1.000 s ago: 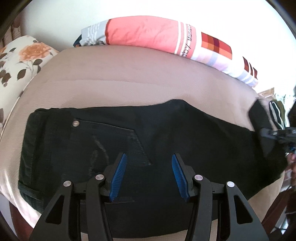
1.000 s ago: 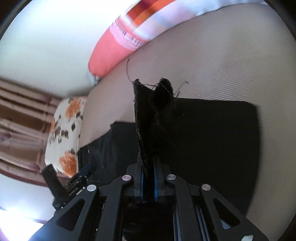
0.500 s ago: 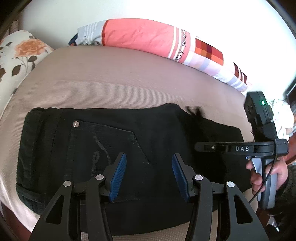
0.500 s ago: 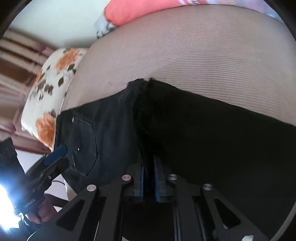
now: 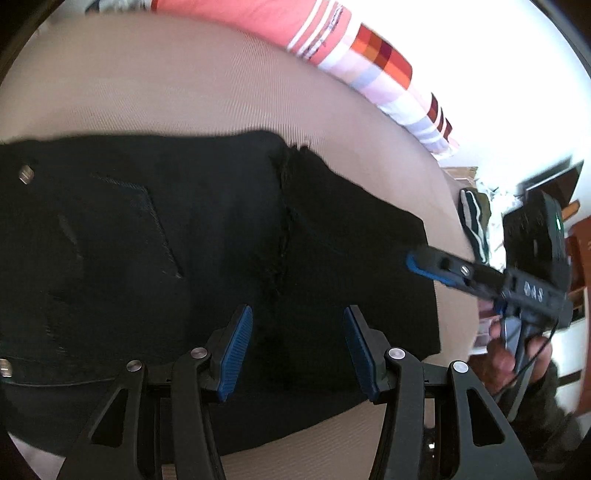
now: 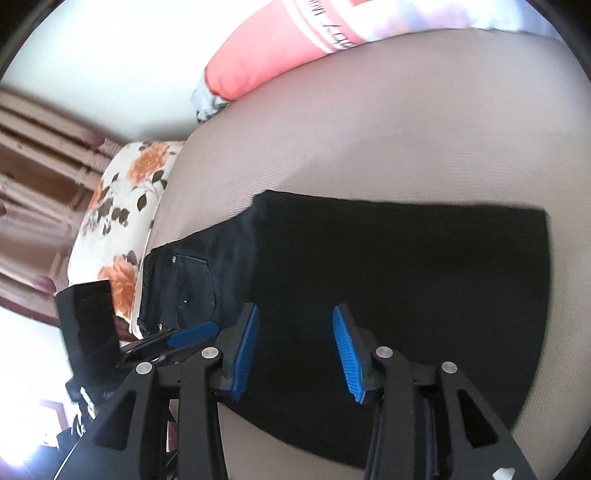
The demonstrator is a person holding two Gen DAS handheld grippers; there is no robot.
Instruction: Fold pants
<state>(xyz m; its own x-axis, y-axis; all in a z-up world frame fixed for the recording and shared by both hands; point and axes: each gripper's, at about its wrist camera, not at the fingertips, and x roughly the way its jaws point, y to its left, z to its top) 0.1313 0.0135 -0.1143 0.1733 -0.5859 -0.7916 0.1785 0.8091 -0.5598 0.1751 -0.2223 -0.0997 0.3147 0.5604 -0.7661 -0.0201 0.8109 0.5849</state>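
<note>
Lying across a beige bed (image 5: 184, 85), dark pants (image 5: 207, 236) sit with the legs already doubled over toward the seat, the frayed hem (image 5: 291, 155) resting partway along the garment, beside the back pocket (image 5: 122, 221). In the right wrist view the right gripper (image 6: 293, 349) hangs just above the folded layer, its jaws opening with no cloth between them. The left gripper (image 5: 295, 350) hovers over the hem line, jaws about half apart and empty. A striped pink pillow (image 5: 280, 22) and a floral cushion (image 6: 122, 218) lie near the bed's edges. Doing this step well likely means lifting the right gripper straight clear so the pads do not snag the loose threads, then checking that the hem lies square before the next fold from the doubled end.
</note>
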